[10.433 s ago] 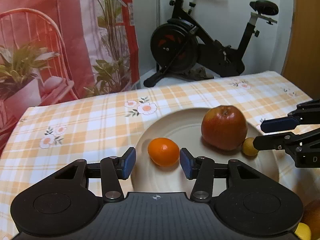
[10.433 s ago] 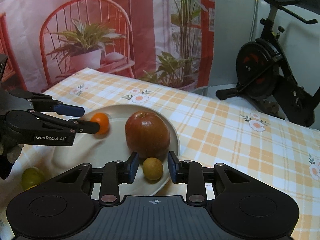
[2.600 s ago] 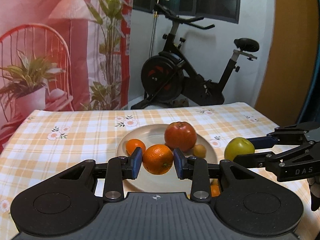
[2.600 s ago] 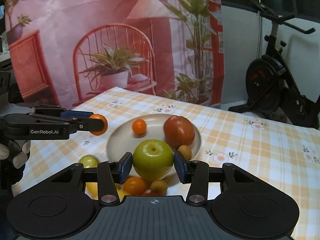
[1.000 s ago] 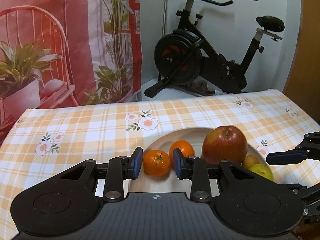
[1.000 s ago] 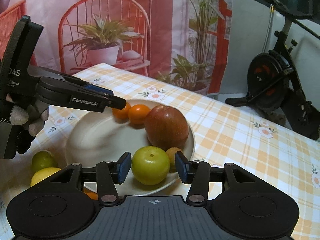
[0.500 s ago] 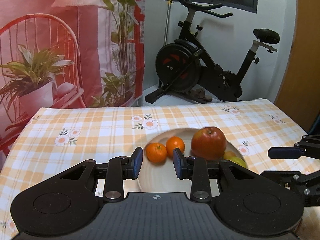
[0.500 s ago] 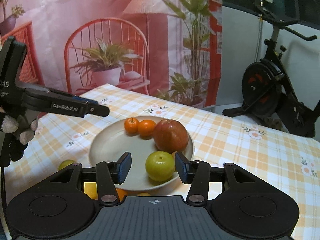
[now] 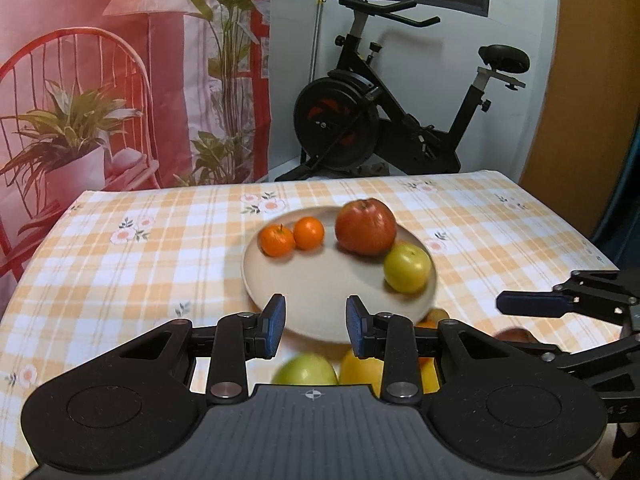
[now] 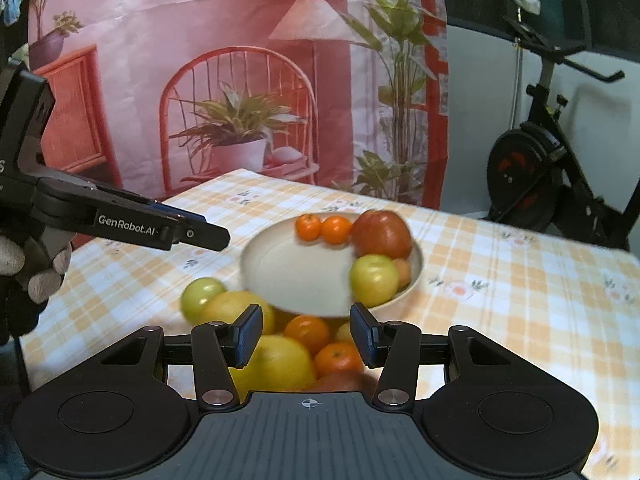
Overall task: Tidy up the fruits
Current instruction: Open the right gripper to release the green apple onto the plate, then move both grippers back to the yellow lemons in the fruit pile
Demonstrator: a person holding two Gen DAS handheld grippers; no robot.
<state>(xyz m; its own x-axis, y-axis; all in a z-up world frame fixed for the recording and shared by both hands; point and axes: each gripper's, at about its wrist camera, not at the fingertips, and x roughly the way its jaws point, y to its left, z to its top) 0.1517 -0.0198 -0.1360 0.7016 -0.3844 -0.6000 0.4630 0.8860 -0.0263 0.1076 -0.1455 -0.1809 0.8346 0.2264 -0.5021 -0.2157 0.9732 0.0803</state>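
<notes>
While both grippers hang empty, left gripper [image 9: 315,325] and right gripper [image 10: 307,335] fingers parted round nothing, four fruits are seen on the plate [image 9: 304,300]; the loose pile [image 10: 280,344] beside it must be picked next.

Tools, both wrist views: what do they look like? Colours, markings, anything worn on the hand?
Both are matte black plastic. The left tool and right tool have dark blue pads on linkage arms with silver pivot screws, above a ribbed body with a crosshair mark. White "GenRobot.AI" lettering runs along the left one's side. The left hand wears a light, dark-palmed glove.
</notes>
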